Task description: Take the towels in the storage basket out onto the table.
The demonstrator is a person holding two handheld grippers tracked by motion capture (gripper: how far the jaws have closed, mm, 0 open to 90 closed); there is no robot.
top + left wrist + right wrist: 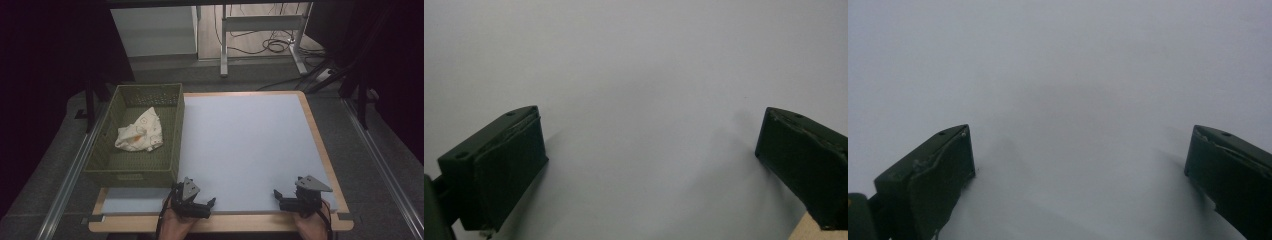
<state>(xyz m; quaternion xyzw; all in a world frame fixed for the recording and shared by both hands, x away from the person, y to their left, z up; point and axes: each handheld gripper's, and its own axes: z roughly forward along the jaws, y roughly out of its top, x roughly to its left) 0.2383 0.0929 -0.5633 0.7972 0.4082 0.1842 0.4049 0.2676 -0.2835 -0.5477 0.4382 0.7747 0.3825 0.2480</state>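
An olive green perforated basket (172, 145) stands at the table's left side. A crumpled white cloth (140, 132) with orange marks lies inside it. My left gripper (204, 206) rests low near the table's front edge, right of the basket's near corner. Its jaws stand wide apart over bare grey mat (649, 150), holding nothing. My right gripper (279, 199) sits near the front right of the mat. It is open as well, with just mat between its jaws (1078, 170). A hand holds each gripper from below.
The pale grey mat (245, 145) covers the table, with a wooden border (320, 145) around it. A sliver of that wood (819, 234) shows by the left gripper's right jaw. Beyond the table stand a desk frame (260, 22) and floor cables (272, 45).
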